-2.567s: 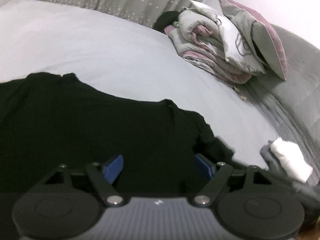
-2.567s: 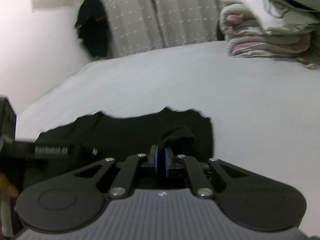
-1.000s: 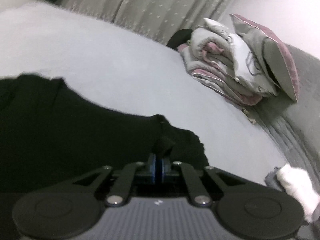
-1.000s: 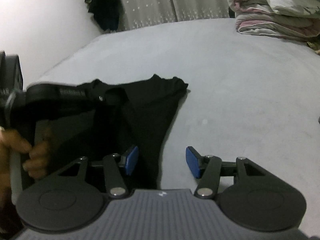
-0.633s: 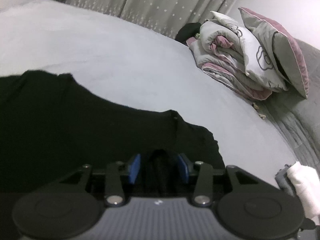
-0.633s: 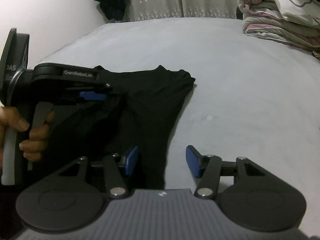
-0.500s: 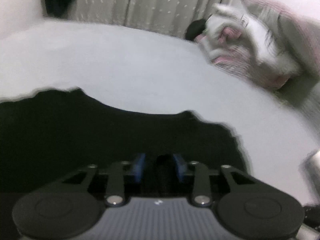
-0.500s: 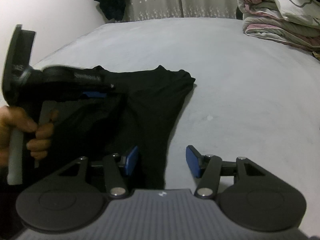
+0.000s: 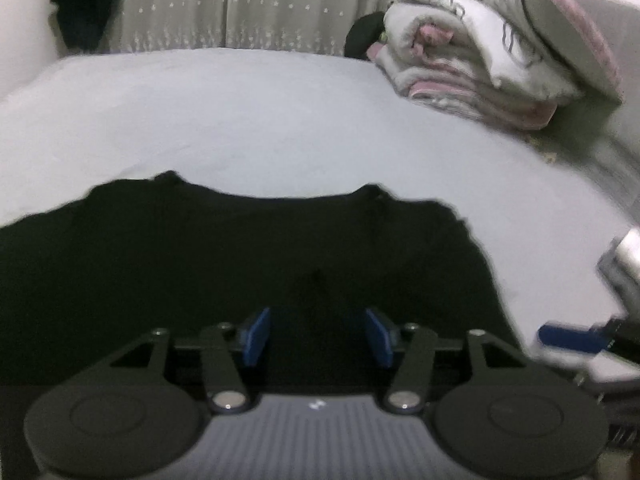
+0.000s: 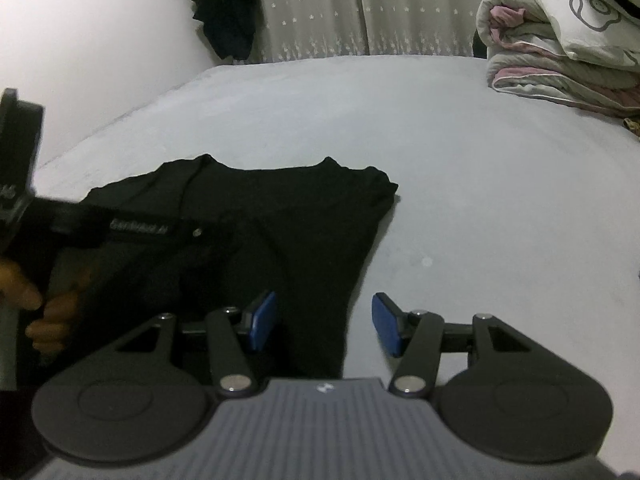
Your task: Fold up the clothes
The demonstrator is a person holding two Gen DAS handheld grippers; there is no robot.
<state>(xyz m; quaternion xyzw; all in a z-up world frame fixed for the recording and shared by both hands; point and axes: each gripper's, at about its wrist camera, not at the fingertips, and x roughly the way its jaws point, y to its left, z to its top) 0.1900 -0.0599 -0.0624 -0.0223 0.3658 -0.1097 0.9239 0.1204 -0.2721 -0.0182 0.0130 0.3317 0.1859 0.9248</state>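
Note:
A black T-shirt (image 9: 240, 248) lies partly folded on the pale grey bed sheet (image 9: 280, 120), collar toward the far side. My left gripper (image 9: 317, 336) hovers low over its near part. Its jaws are opening, with the black cloth under and between the blue pads (image 9: 256, 334) but not pressed by them. In the right wrist view the same T-shirt (image 10: 288, 216) shows its right edge running between the blue pads of my right gripper (image 10: 325, 328), which stands open and grips nothing. A hand (image 10: 44, 308) holds the left tool's black arm (image 10: 140, 230) over the shirt.
A stack of folded quilts (image 9: 460, 68) with a pillow (image 9: 560, 28) sits at the bed's far right. Star-dotted curtains (image 10: 320, 8) and dark hanging clothes (image 10: 224, 12) are behind the bed. A white wall (image 10: 100, 40) borders the left side.
My left gripper was shut on a pinch of the black cloth; its jaws have spread and the cloth has dropped flat. It also rolled and lifted a little. The right gripper stayed open and still.

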